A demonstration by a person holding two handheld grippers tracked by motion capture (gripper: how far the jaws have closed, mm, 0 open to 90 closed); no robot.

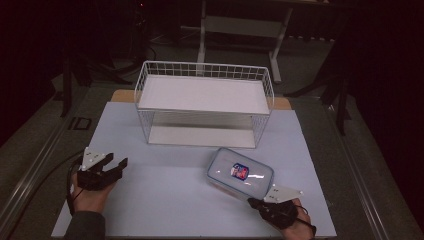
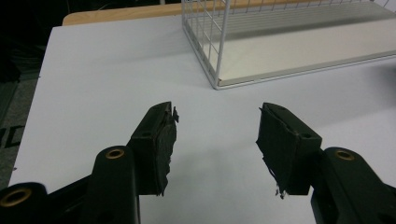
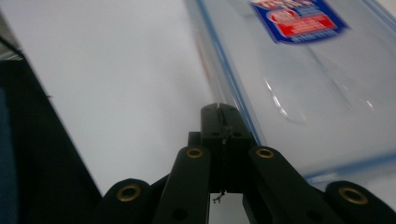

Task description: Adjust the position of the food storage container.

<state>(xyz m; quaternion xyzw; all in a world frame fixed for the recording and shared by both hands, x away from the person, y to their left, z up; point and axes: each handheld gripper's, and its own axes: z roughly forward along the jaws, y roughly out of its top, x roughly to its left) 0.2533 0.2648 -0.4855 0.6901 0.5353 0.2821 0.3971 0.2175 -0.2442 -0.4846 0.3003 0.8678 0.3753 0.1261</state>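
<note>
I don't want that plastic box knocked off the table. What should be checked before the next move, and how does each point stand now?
1. Right tongs shut, nothing between the jaws: ok.
2. Right tongs at the corner of the plastic box; real contact: cannot tell.
3. Box flat on the white mat, lid on: ok.
4. Left tongs open, nothing between the jaws, away from the box: ok.
5. Lower shelf of the wire rack free of things: ok.
6. Mat between box and rack free: ok.
</note>
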